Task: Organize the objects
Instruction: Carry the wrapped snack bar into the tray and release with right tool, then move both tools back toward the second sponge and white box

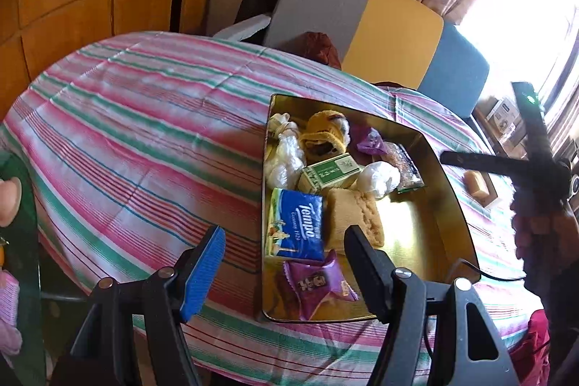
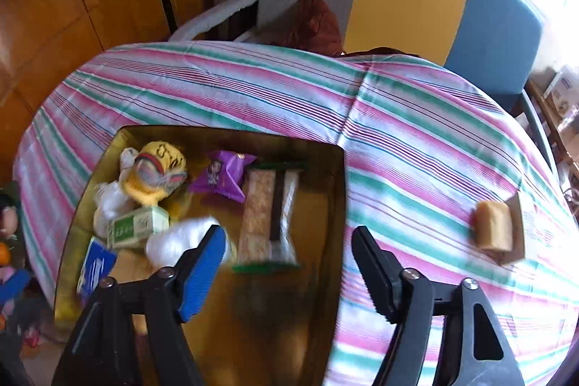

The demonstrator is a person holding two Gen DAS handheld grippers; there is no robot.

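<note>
Both grippers hover low over the near edge of the table, and each has its jaws spread wide with nothing between them. Just past the left gripper (image 1: 284,263) sits the gold tray (image 1: 445,201), and nearest in it, at its near left corner, lies a purple snack packet (image 1: 318,283) with a cartoon face whose lettering I cannot read. Behind that is a blue tissue pack (image 1: 295,228) printed "Tempo", with smaller writing too fine to make out, touching a tan sponge-like block (image 1: 353,216). Further in come a green and white box (image 1: 331,172) with unreadable script, white crumpled bags (image 1: 380,178), a yellow plush toy (image 1: 325,132), a second purple packet (image 1: 369,138) and a cereal bar in clear wrap (image 1: 403,161), all crowded toward the tray's far left corner while its right half is bare.

From the right gripper (image 2: 287,272), which hangs over the tray's right rim, one thing shows outside: a tan wrapped block (image 2: 494,230) resting on a small cardboard piece (image 2: 517,227) near the right edge of the striped tablecloth (image 2: 398,132), well apart from the tray.

So I judge the sorting nearly done: almost everything is gathered in the tray, and that lone block looks like the last piece to bring over, likely by the right gripper.
</note>
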